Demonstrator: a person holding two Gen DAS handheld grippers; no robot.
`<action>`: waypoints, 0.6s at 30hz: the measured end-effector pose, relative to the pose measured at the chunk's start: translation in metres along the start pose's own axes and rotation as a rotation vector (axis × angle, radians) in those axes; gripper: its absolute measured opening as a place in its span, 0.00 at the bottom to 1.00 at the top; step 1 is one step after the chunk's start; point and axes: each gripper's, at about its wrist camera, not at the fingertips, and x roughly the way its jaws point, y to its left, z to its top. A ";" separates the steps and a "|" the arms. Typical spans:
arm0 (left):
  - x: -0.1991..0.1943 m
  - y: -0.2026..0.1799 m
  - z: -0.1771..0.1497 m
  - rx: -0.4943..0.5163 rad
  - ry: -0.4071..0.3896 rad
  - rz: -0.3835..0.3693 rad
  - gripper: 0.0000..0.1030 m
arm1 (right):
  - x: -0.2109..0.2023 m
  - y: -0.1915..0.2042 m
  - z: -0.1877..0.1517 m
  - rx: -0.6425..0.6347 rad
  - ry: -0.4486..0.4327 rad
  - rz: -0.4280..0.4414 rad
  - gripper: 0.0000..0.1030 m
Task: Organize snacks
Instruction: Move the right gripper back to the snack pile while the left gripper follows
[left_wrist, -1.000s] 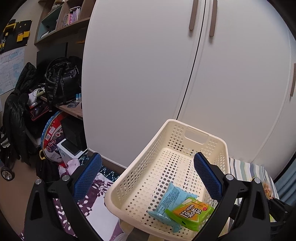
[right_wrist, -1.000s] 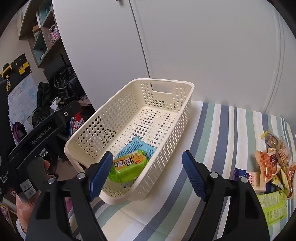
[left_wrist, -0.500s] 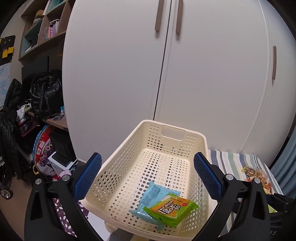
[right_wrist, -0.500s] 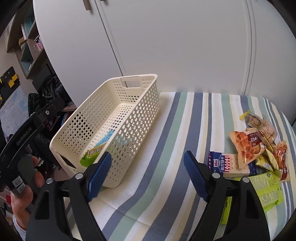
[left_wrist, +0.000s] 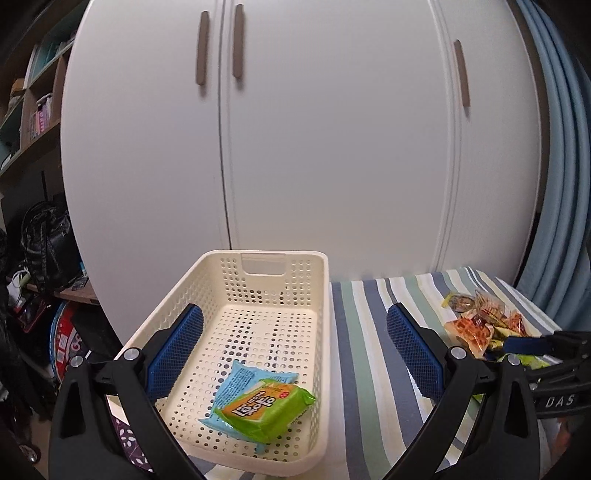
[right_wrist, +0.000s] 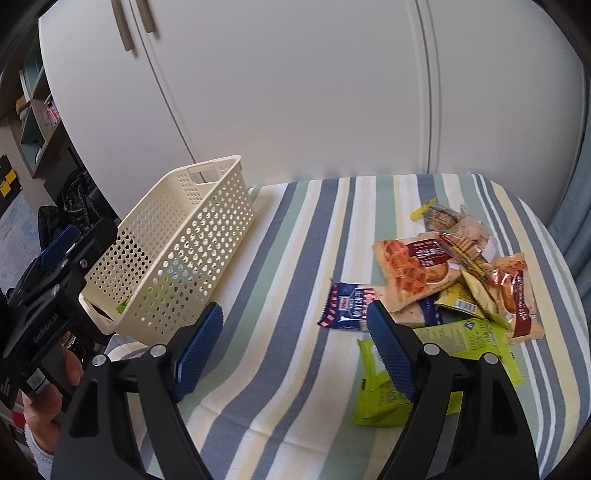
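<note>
Your left gripper (left_wrist: 295, 354): jaws wide apart, nothing between them, poised over the near end of the cream perforated basket (left_wrist: 325, 306). Your right gripper (right_wrist: 295, 350): jaws likewise spread and empty, above bare striped tablecloth (right_wrist: 288, 236).

Basket contents: one green-and-orange snack pack (left_wrist: 266, 406) lying on a light-blue pack (left_wrist: 240, 380), both at the near end — the far half of the floor is free. The basket sits at the table's left edge (its near corner appears to overhang, though you cannot be sure).

Loose snacks: a navy packet (right_wrist: 347, 306) just ahead of your right fingertip; a lime-green wrapper (right_wrist: 461, 336) partly beneath that finger; the waffle-print packet (right_wrist: 413, 273) and others heaped toward the right edge. A clear strip of cloth separates basket and heap.
</note>
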 end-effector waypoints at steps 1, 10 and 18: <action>0.000 -0.007 -0.001 0.023 0.003 -0.004 0.98 | -0.003 -0.007 0.000 0.006 -0.002 -0.010 0.77; 0.004 -0.052 -0.012 0.126 0.055 -0.084 0.98 | -0.020 -0.063 -0.010 0.063 -0.008 -0.077 0.77; 0.007 -0.083 -0.019 0.206 0.095 -0.116 0.98 | -0.033 -0.115 -0.019 0.110 -0.013 -0.132 0.77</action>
